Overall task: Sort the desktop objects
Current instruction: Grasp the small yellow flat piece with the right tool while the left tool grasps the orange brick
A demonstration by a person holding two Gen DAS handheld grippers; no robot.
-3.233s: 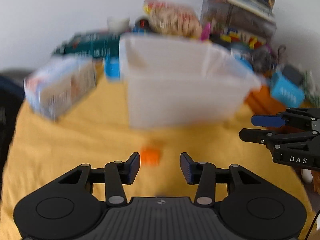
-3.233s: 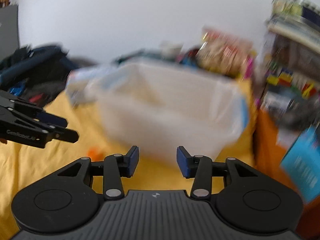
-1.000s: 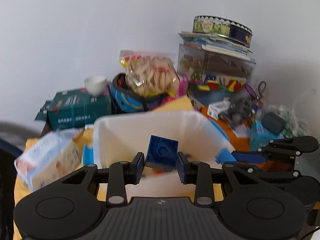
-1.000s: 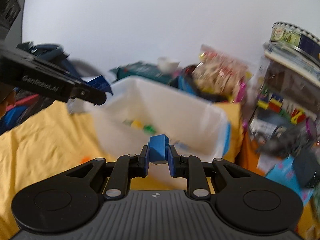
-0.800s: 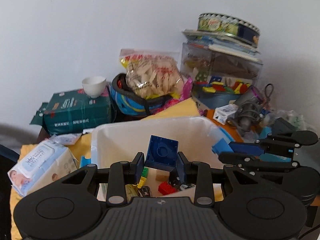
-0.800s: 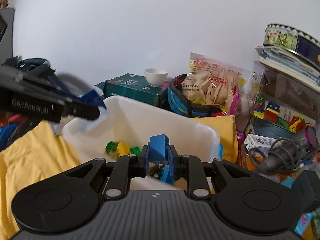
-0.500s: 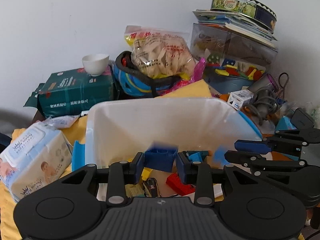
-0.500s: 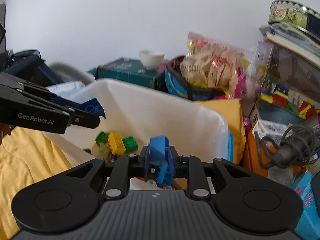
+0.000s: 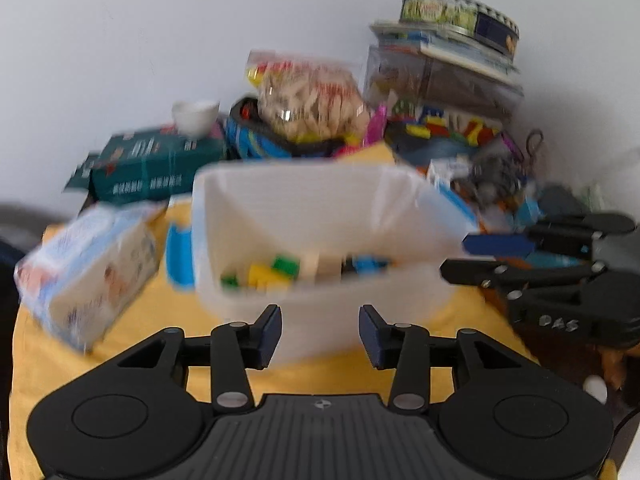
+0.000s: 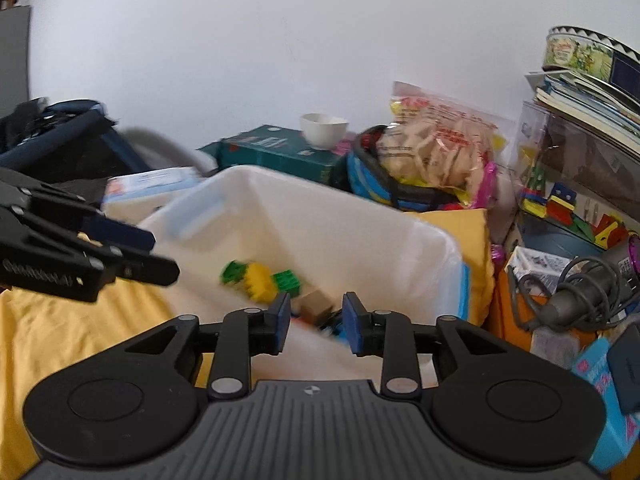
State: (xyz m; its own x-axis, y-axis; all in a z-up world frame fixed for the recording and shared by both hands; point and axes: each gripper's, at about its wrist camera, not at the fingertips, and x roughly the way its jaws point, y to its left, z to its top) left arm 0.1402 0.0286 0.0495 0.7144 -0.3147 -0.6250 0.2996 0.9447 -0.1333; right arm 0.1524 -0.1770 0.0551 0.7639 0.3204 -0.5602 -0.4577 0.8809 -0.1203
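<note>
Since both pairs of fingers stand apart with nothing between them and the white bin (image 9: 320, 208) already holds a heap of toy bricks (image 9: 276, 270), the step in hand looks like the gap between a drop and the next pick; the left gripper (image 9: 319, 330) hangs just short of the bin's near wall, and the right gripper (image 10: 314, 320) is poised over the bin's near rim, its fingers framing the bricks below without touching them.

The next move, by my reading, calls for turning away from the bin and finding another loose piece on the yellow cloth (image 9: 132, 340); no loose brick shows on the cloth in either view, though the left view is blurred, so I cannot tell where the next one lies; whichever gripper goes will need its fingers kept wide and lowered on either side of the piece before closing.

As for the task's things: the bricks, green, yellow, tan and blue, lie on the bin floor, beyond the left gripper's fingers and behind the near wall; in the right view the green and yellow ones (image 10: 256, 276) sit to the far left of the fingertips and a tan block (image 10: 316, 304) lies between and just beyond them; the bin stands mid-cloth, with a pack of wipes (image 9: 84, 268) to its left and a crowded shelf of clutter to its far right.
</note>
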